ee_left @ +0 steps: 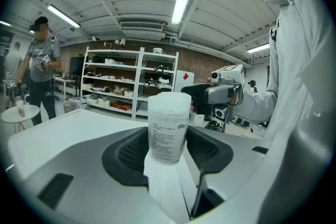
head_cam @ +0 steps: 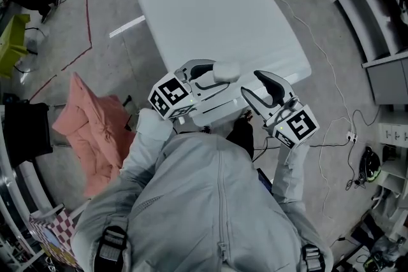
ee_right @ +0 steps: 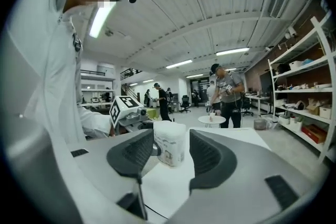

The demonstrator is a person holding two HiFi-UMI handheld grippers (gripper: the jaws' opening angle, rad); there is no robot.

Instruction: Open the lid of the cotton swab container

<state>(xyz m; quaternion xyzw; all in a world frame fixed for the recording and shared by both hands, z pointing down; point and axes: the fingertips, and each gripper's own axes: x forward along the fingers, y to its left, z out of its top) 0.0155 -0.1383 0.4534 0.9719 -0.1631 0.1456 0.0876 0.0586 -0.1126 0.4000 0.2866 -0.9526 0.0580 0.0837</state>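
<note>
The cotton swab container (ee_left: 168, 131) is a small white tub with a printed label and a pale lid on top. It stands upright between the dark pads of my left gripper (ee_left: 168, 150), which is shut on its lower part. In the head view the container (head_cam: 226, 71) shows at the tip of the left gripper (head_cam: 218, 77), held above the near edge of the white table (head_cam: 217, 16). My right gripper (head_cam: 254, 86) is just to its right, jaws spread. In the right gripper view the container (ee_right: 169, 143) sits ahead between the open right gripper (ee_right: 170, 153) pads, which do not touch it.
A pink cloth (head_cam: 95, 130) lies over a chair at the left. Shelving (head_cam: 376, 22) runs along the right, with cables (head_cam: 338, 137) on the floor. A standing person (ee_right: 227, 94) and a small round table (ee_right: 211, 120) are in the background.
</note>
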